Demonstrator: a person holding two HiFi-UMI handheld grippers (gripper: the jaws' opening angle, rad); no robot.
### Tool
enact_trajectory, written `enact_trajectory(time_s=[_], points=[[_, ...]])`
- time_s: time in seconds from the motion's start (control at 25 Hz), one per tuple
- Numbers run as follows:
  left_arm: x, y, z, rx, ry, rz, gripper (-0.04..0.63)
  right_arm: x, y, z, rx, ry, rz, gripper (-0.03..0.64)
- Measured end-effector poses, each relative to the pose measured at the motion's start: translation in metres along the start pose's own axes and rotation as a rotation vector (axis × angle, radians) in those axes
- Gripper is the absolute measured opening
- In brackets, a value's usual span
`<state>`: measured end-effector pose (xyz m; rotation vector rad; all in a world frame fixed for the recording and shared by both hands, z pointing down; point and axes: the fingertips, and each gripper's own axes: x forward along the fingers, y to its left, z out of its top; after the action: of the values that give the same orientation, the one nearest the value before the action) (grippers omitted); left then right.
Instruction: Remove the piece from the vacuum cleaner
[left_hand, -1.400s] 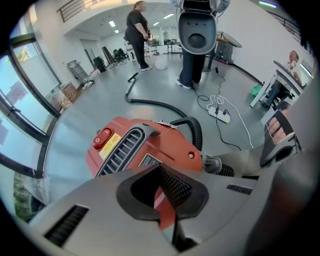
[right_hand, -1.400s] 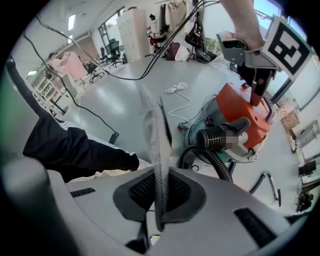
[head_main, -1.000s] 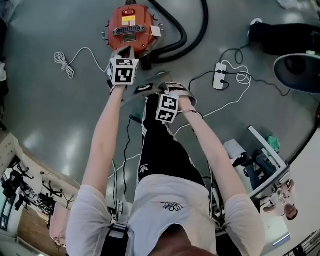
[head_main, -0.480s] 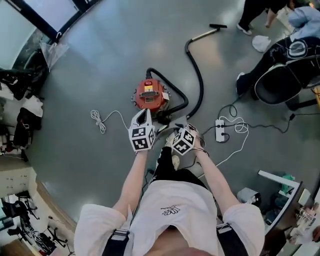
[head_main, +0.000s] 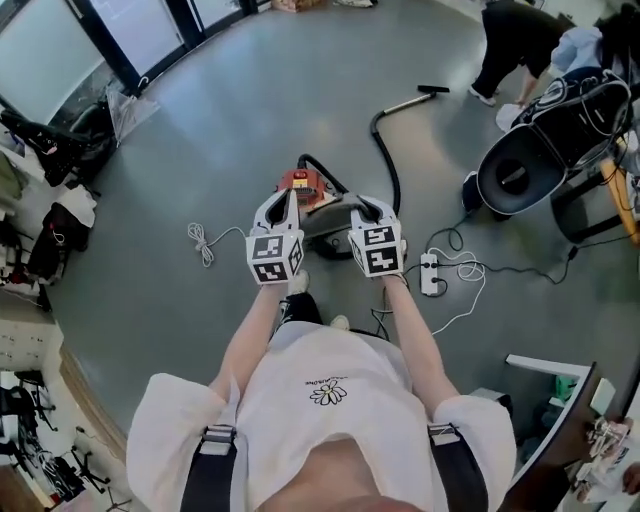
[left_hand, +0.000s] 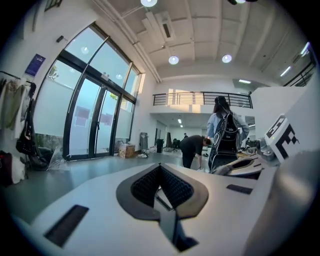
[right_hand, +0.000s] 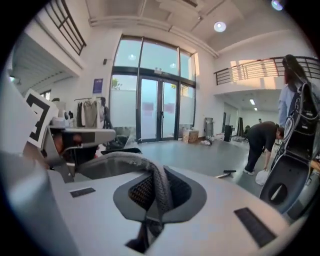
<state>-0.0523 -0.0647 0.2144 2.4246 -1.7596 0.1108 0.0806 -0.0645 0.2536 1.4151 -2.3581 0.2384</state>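
Note:
The orange vacuum cleaner stands on the grey floor, and its black hose runs off to a nozzle. Both grippers are raised high above it, side by side. A dark grey piece hangs between them. My right gripper is shut on its grey fabric edge; in the right gripper view that edge arches out of the shut jaws toward the left. My left gripper has its pads together with nothing seen held. The piece lies to its right.
A white power strip with cables lies right of the feet. A coiled white cord lies to the left. An office chair and a person bending over are at the far right. Bags sit by the glass doors.
Both grippers have risen from down at the vacuum cleaner to well above it, and the view has pulled back as the person stood up. The grey piece has come up with them.

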Motion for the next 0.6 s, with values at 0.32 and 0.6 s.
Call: enact_trajectory(time_s=[0.32,0.6], points=[[-0.002,-0.02,0.071,0.041,-0.182,-0.072,0.003,-0.041,-0.022,0.084,-0.025,-0.22,-0.144,0.021],[-0.008,-0.015,0.075,0.058,-0.203,-0.072,0.003,-0.054,-0.023,0.092,0.04,-0.272,-0.171,0.021]])
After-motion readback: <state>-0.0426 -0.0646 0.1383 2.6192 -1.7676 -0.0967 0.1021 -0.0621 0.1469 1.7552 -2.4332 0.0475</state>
